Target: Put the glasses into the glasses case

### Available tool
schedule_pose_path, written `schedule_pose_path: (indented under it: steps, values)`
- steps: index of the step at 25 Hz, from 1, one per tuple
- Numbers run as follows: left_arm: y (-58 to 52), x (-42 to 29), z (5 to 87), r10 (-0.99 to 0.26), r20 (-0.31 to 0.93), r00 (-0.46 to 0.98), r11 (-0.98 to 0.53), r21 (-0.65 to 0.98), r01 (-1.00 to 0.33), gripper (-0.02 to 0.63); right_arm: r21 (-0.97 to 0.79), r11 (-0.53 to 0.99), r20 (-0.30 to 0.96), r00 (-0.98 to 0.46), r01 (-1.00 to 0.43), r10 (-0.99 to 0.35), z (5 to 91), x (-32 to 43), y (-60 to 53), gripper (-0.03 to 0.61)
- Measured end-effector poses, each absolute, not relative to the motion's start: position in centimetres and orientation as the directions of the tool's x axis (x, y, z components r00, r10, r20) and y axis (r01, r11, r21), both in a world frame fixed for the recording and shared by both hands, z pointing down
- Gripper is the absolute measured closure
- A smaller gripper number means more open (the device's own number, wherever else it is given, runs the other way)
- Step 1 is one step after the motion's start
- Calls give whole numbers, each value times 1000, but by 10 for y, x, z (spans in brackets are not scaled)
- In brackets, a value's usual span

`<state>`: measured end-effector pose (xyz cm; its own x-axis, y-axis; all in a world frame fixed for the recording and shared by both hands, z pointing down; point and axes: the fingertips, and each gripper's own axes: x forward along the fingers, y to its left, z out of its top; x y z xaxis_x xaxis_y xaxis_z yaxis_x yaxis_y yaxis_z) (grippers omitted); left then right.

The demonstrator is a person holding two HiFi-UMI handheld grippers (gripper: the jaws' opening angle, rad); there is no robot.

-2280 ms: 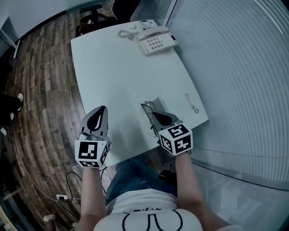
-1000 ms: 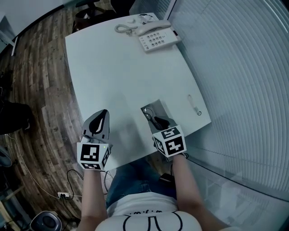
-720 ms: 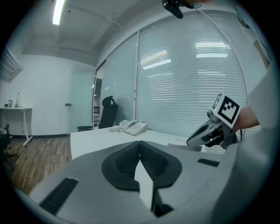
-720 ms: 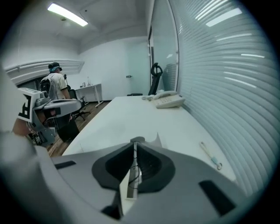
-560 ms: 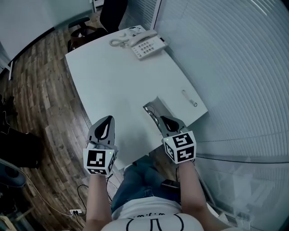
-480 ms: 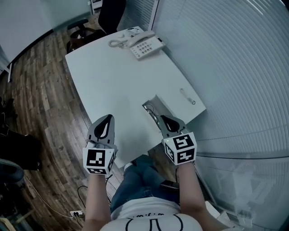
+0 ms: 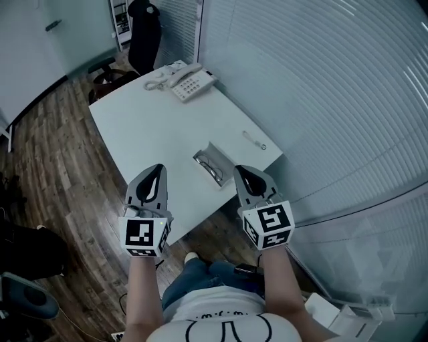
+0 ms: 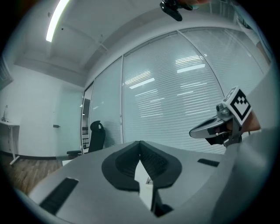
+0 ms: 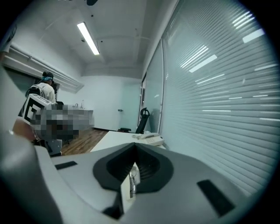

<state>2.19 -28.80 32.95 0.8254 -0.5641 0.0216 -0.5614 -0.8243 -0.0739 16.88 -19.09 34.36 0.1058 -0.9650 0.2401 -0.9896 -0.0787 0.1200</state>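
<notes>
The glasses case lies open near the front right corner of the white table, with the glasses lying inside it. My right gripper hovers just right of the case, lifted off it, jaws shut and empty. My left gripper hangs over the table's front edge, left of the case, also shut with nothing in it. In the left gripper view the left gripper points level, its jaws meeting at the tip, with the right gripper off to the side. The right gripper points along the table.
A white desk phone sits at the table's far end, also the phone ahead in the right gripper view. A small pen-like item lies near the right edge. Window blinds run along the right. A black chair stands beyond the table.
Both grippers have risen and drawn back from the table. The right gripper has come away from the case, and the glasses stay in it.
</notes>
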Motion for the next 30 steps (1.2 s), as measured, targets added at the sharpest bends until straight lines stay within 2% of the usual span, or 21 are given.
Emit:
schedule_pose_path:
  steps: [12,30]
  values:
    - [-228,37,247,-601,-92,794,-781,-144,-608,597,169,-102,24,108,-980,-994,248,189,-118,569]
    - [-199,34,223,-618,-135,775,-756,-168,-632,597,213,-131,-60,121,-968,-991,221,198,-76,569]
